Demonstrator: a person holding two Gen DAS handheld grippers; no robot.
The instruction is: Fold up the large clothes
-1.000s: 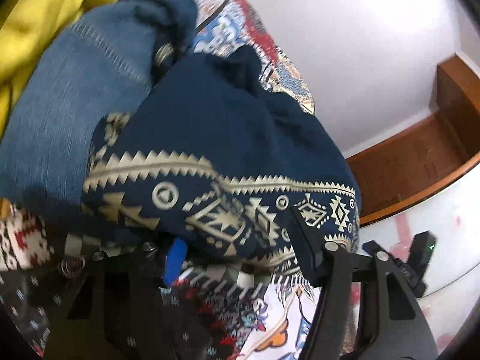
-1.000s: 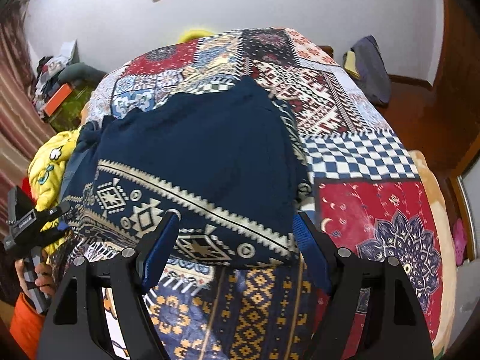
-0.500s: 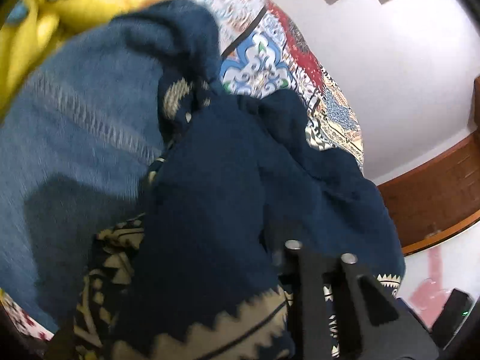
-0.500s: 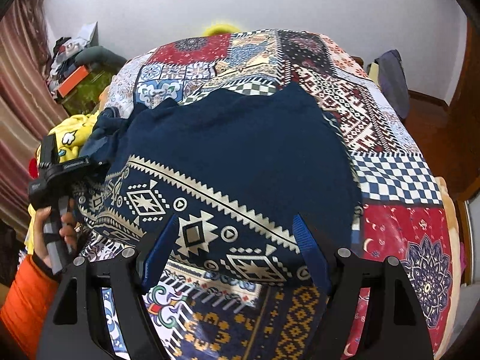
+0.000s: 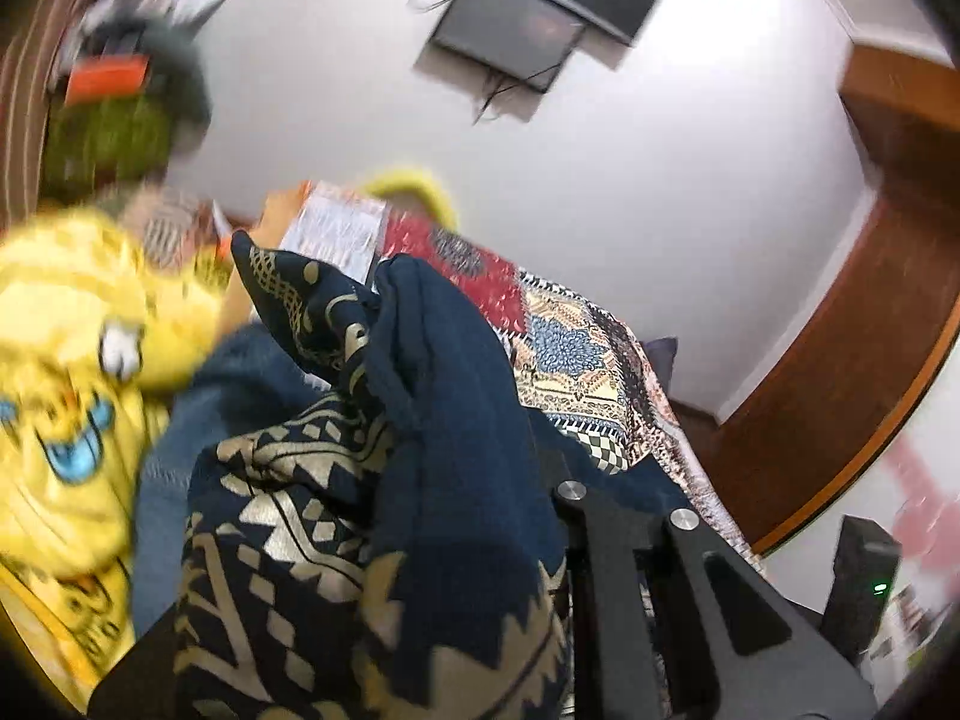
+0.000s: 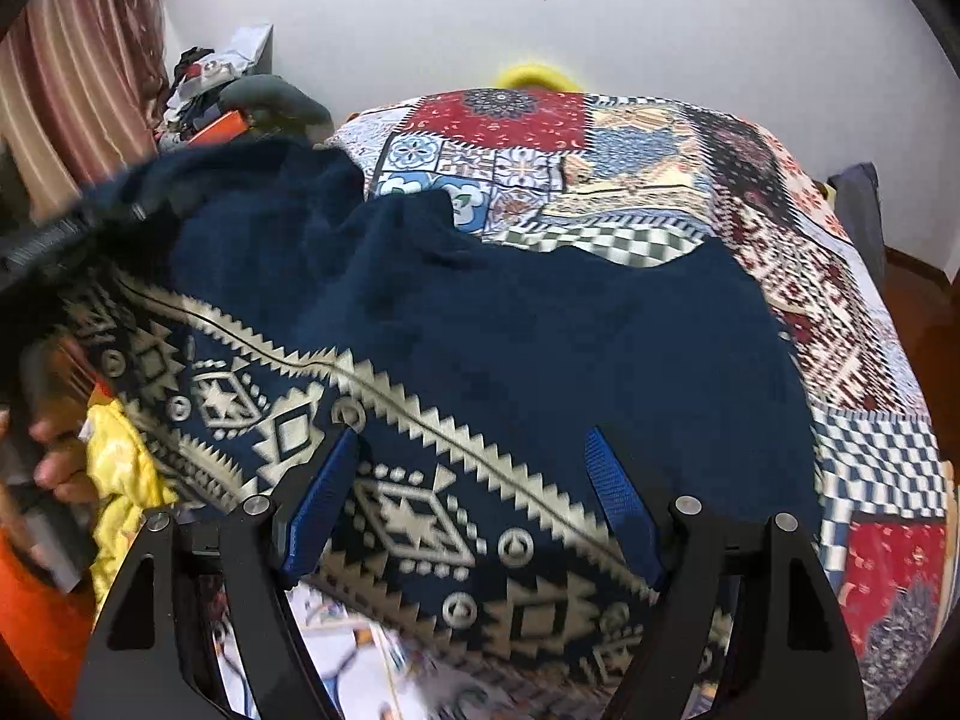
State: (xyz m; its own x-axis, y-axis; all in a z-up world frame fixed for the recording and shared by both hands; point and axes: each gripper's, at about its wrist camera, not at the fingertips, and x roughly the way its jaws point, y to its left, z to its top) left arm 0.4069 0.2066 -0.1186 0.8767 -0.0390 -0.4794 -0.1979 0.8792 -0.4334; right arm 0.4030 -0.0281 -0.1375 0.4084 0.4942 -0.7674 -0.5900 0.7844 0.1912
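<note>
A large navy garment (image 6: 510, 324) with a cream geometric border lies spread on the patchwork bedspread (image 6: 690, 144). My right gripper (image 6: 474, 450) is open and empty, its blue-padded fingers (image 6: 618, 498) hovering over the border band. My left gripper (image 5: 480, 540) is shut on a bunched corner of the navy garment (image 5: 372, 510) and holds it lifted; cloth drapes over the jaws and hides the left finger. The lifted left edge of the garment shows in the right wrist view (image 6: 198, 204).
A yellow cartoon-print cloth (image 5: 66, 396) and blue denim (image 5: 174, 456) lie at the bed's left side. A cluttered pile (image 6: 222, 96) stands by the curtain. A wall-mounted screen (image 5: 510, 24) hangs on the white wall. A wooden floor (image 6: 918, 300) lies right of the bed.
My left gripper closed on the garment's left corner and raised it, tilting up toward the wall. The right gripper moved in closer over the border, still open.
</note>
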